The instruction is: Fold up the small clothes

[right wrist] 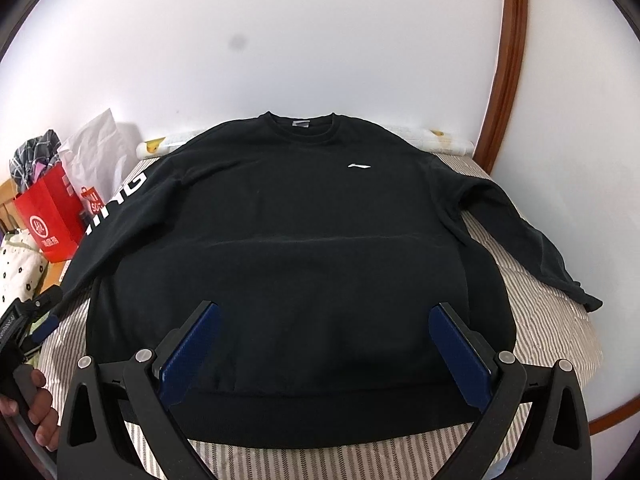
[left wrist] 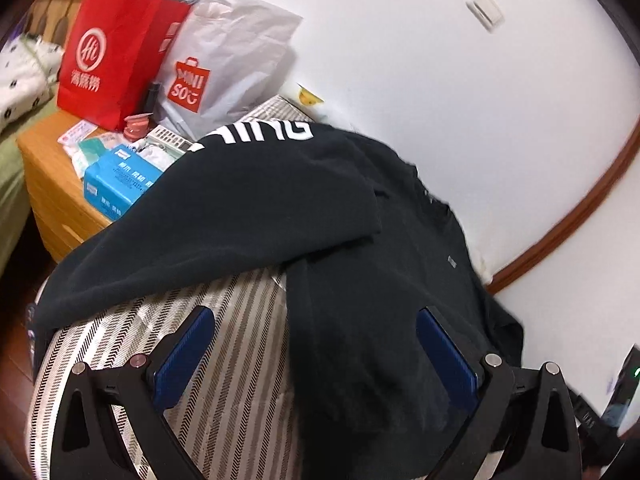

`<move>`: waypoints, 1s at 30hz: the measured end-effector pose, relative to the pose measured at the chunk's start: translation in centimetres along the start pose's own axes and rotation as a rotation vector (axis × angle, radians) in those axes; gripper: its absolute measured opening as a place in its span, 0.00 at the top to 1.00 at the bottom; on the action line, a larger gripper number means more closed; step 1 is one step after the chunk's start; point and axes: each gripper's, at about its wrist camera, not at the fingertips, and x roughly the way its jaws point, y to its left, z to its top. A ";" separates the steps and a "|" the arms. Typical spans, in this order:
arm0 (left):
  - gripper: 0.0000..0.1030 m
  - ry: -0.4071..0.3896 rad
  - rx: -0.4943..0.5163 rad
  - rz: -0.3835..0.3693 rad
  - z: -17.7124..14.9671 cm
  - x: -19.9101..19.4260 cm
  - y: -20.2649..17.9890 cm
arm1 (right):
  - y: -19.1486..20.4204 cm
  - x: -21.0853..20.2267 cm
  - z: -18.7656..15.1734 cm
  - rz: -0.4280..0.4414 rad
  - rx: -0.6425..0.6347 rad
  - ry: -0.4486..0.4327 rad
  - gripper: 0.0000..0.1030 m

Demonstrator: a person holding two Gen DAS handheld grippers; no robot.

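A black sweatshirt (right wrist: 296,240) lies flat, front up, on the striped bed (right wrist: 560,320), collar toward the far edge at the white wall (right wrist: 320,40). Its sleeves reach toward both side edges, leaving bare striped strips along the near and right edges. The right tool (right wrist: 324,344), jaws apart, hovers over the hem. The left tool (left wrist: 316,356), jaws apart, sits by the sweatshirt's left side, beneath the lettered sleeve (left wrist: 224,208).
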 end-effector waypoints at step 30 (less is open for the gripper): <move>0.93 -0.125 -0.045 0.203 6.8 3.2 -3.4 | -7.0 5.4 3.5 0.052 0.011 0.036 0.01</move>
